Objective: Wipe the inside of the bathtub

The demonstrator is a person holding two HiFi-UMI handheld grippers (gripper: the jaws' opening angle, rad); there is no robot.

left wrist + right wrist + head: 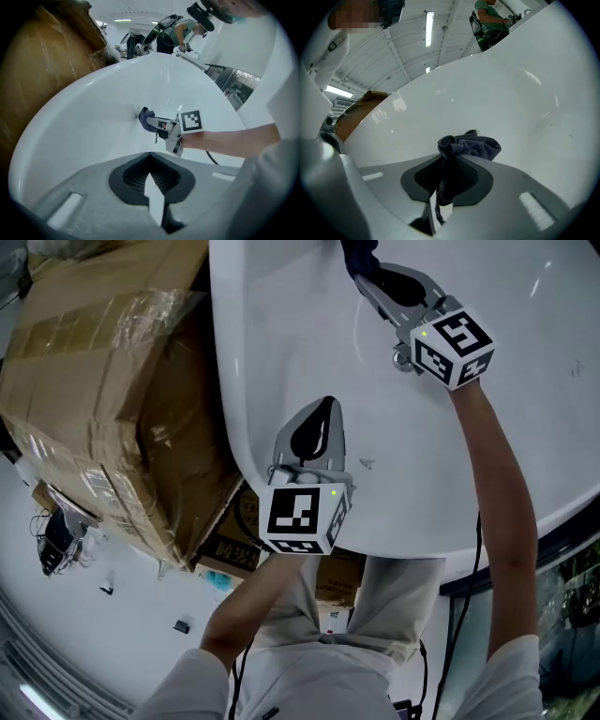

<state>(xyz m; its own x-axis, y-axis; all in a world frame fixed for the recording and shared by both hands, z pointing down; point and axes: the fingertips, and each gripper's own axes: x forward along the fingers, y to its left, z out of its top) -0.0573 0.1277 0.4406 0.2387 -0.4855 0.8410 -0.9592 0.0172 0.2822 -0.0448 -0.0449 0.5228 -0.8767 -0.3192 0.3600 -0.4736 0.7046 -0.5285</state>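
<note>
Head view: right gripper [367, 277] reaches deep into the white bathtub [525, 418], with the dark cloth [359, 254] at its tip against the wall. The left gripper [319, 423] hangs over the near rim, beside a cardboard box [103, 381].
Left gripper view: jaws together, nothing between them; cloth pressed to the tub's inner slope ahead.
Right gripper view: jaws clamped on the bunched cloth, a loose tail hanging between the pads.
Risk: only a small bunch seems held, so dragging it along the slick wall could pull it free; bare jaw tips might then scrape the surface.
Hidden: cloth cut off at the head view's top edge; whether the wall is wet or soiled is unclear.
</note>
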